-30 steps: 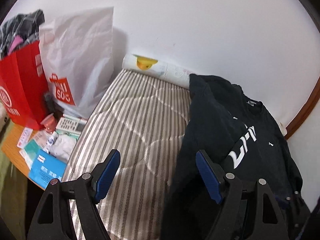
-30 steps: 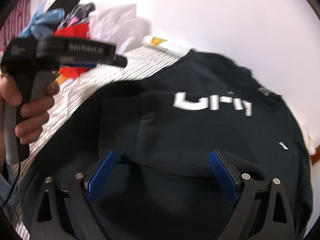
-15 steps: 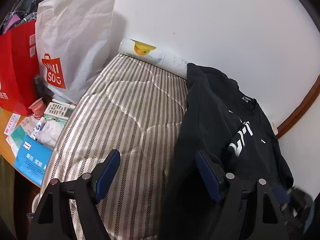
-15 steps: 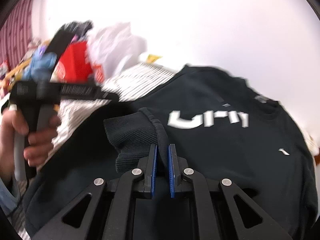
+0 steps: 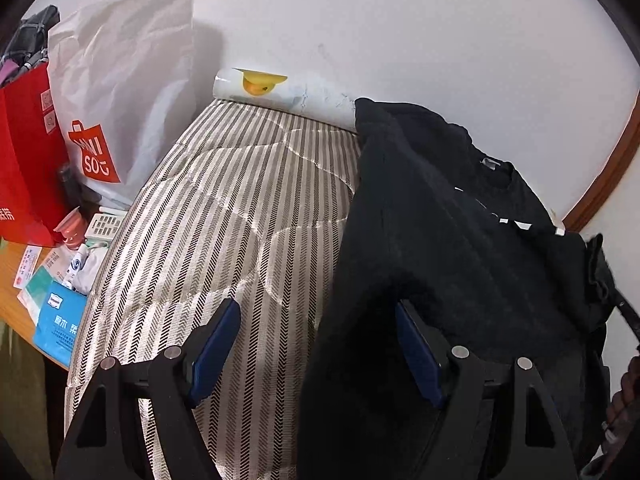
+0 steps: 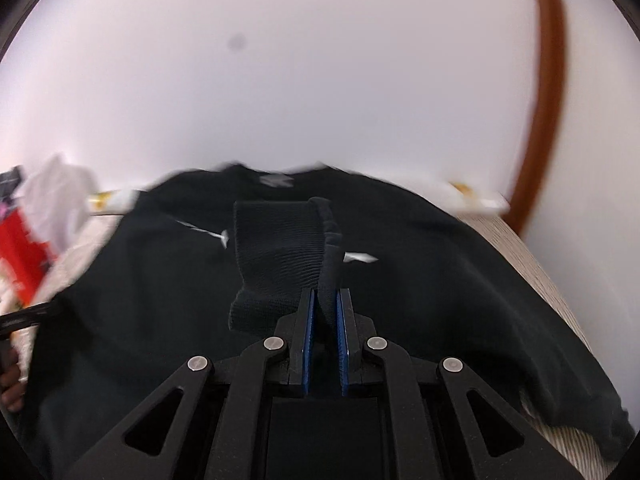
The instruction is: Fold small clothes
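Note:
A black sweatshirt with white lettering lies spread over the right half of a striped mattress. My right gripper is shut on the sweatshirt's ribbed sleeve cuff, which it holds up over the chest of the garment. My left gripper stands open low over the sweatshirt's left edge. Its right finger is above black cloth and its left finger above bare mattress; neither pad presses the cloth.
A white shopping bag and a red bag stand left of the mattress. A side table there holds packets and a remote. A paper roll lies along the white wall. A brown wooden frame curves at right.
The right gripper closed on the sleeve cuff, then rolled and swung with it across the sweatshirt toward the collar. The left gripper stayed open and nearly still.

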`<state>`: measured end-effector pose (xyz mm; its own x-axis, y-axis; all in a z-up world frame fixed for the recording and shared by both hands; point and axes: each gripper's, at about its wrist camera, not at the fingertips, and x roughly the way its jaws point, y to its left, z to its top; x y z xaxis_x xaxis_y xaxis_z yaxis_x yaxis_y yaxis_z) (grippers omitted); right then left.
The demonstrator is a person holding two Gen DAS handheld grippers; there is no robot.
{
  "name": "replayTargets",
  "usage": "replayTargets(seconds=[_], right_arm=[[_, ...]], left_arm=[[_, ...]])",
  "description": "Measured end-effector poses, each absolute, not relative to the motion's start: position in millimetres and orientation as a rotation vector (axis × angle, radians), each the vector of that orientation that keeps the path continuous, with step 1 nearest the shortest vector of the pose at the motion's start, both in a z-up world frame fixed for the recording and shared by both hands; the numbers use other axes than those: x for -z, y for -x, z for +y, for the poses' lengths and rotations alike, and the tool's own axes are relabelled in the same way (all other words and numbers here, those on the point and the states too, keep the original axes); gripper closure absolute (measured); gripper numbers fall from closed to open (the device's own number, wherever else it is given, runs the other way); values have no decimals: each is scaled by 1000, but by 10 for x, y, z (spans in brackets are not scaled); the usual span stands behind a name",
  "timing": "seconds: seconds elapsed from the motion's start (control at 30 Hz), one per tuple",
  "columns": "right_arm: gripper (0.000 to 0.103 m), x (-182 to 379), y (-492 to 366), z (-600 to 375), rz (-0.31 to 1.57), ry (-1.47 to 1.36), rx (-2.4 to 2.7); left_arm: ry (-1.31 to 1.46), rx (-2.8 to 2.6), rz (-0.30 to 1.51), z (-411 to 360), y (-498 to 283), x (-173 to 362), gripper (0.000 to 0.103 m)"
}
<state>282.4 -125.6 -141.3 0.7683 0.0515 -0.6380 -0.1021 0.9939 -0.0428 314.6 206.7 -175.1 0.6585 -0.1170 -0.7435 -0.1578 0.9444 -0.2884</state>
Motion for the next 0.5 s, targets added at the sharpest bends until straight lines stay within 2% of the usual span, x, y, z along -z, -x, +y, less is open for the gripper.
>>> replayTargets(seconds=[0.03,0.1,0.2,0.27,0.3,0.4,0.5], right_arm=[[88,1467,-2871,-1323,712,65,-65],[88,1532,-2929,-1427,741,61,-20],[75,1509,-2940,-1617,753,80,91],[61,1418,-2912,-1715,730,70,124],[60,1354,-2913,-1728,718,53,111],[55,1212,-3007,-1442,725,79,-20],[45,1164,-3207,-962,723,112,-167]], left_arm=[[343,-24,856,2068,-3146,1752,27],[337,-26,853,2065,-3143,1747,27],[319,-37,852,2050,-3143,1742,27],[314,-37,852,2039,-3143,1735,27],[312,-35,850,2035,-3143,1729,27],[290,-40,838,2009,-3136,1702,27],[249,-55,822,1971,-3119,1678,27]])
